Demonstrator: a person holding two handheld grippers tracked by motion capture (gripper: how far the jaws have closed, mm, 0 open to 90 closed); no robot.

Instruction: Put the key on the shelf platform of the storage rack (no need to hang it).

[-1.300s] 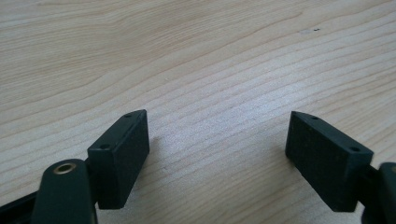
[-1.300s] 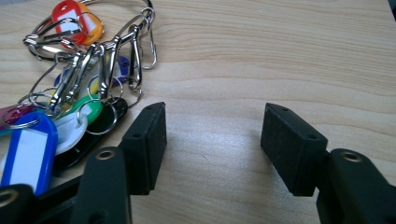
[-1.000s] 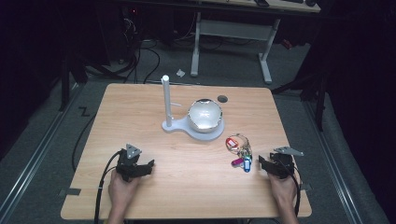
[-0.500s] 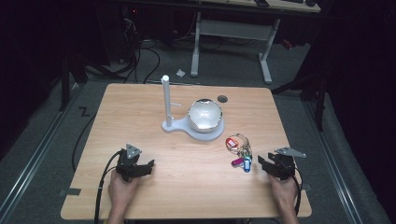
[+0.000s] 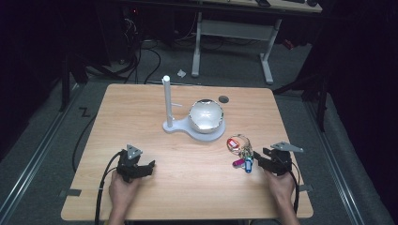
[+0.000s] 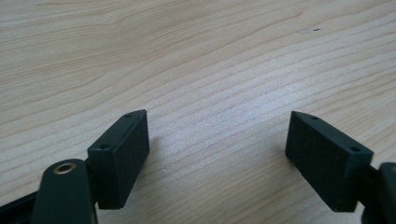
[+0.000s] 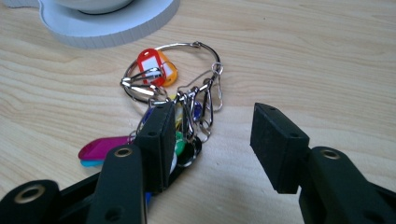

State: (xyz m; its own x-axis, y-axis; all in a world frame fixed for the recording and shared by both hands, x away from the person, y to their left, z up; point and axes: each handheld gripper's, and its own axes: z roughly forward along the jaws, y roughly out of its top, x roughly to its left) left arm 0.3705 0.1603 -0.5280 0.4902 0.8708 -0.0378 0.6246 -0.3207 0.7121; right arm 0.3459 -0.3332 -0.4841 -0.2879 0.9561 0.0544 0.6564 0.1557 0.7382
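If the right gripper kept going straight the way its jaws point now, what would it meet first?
Most likely the bunch of keys and coloured tags: the right gripper has open jaws aimed at it, the left jaw already over the tags. Behind it stands the white stand base. Depth is hard to judge.

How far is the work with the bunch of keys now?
Nothing looks done yet: the bunch of keys lies flat on the table, near the white stand. In hand: the right claw is at the keys, jaws closing but not gripping. Left: grasp and lift. The left claw rests open.
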